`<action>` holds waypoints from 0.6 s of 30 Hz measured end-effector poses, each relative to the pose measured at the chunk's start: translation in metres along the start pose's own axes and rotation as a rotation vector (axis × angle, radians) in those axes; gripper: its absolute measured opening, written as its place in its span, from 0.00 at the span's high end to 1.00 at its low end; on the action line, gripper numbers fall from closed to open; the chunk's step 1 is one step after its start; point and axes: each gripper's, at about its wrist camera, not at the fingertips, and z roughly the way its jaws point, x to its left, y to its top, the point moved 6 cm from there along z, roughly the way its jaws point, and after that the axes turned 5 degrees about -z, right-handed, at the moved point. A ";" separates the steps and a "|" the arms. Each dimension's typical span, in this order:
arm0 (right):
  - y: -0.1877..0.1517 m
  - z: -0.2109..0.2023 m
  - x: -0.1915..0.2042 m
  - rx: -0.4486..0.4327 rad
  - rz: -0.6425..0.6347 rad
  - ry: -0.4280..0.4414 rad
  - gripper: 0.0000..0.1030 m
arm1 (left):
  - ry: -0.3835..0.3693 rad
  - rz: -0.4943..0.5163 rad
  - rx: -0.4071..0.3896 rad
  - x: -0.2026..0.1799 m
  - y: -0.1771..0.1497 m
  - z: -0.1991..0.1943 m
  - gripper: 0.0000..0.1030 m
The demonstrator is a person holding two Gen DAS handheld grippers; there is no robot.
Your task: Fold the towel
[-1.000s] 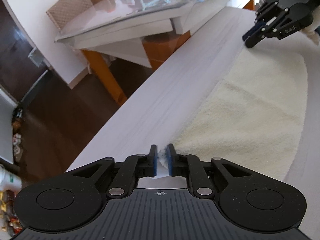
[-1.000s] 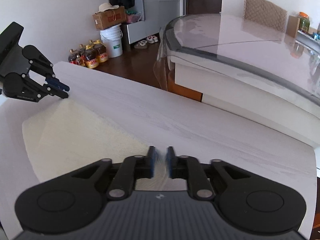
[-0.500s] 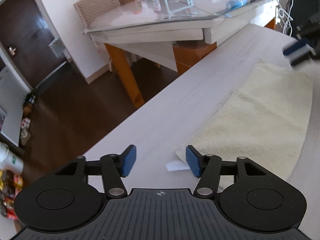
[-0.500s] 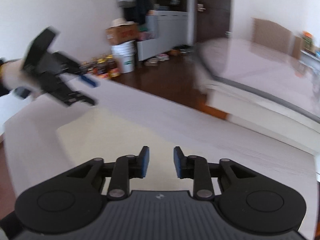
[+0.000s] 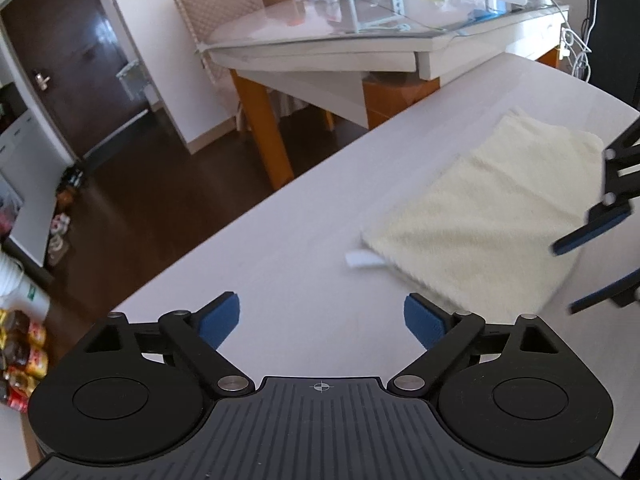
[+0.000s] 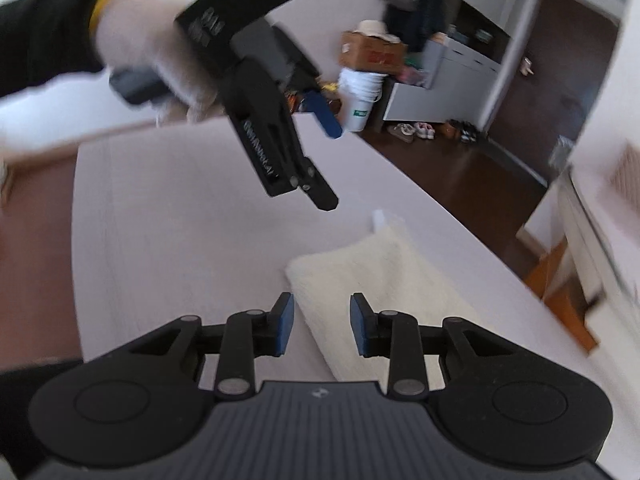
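A cream towel (image 5: pixel 480 208) lies folded flat on the pale table (image 5: pixel 300 220), with a white tag (image 5: pixel 360 259) sticking out at its near corner. My left gripper (image 5: pixel 322 322) is wide open and empty, held above the table short of the towel. My right gripper (image 6: pixel 322 330) is open and empty, just above the near edge of the towel (image 6: pixel 376 276). The right gripper also shows at the right edge of the left wrist view (image 5: pixel 600 256). The left gripper shows raised above the table in the right wrist view (image 6: pixel 320 160).
A glass-topped table (image 5: pixel 360 36) with orange legs stands beyond the table's far edge, with a chair (image 5: pixel 224 12) behind it. Dark floor lies to the left. A white bucket (image 6: pixel 362 100), a cardboard box (image 6: pixel 372 54) and bottles stand by the wall.
Both grippers opened and let go of the towel's corners. Both then lifted and pulled back from the towel, which now lies folded on the table.
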 end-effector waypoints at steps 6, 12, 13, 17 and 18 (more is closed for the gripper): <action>0.012 0.025 0.026 0.082 -0.137 -0.061 0.68 | 0.004 0.027 -0.041 0.004 -0.014 -0.018 0.00; 0.018 0.043 0.037 0.130 -0.214 -0.131 0.83 | -0.027 0.152 -0.077 -0.014 -0.030 -0.035 0.00; 0.018 0.046 0.039 0.131 -0.217 -0.131 0.89 | -0.032 0.170 -0.080 -0.017 -0.031 -0.036 0.00; 0.017 0.038 0.035 0.100 -0.143 -0.087 0.91 | -0.089 0.304 -0.110 -0.045 -0.045 -0.045 0.00; 0.017 0.032 0.032 0.090 -0.110 -0.067 0.91 | -0.106 0.341 -0.120 -0.054 -0.047 -0.046 0.00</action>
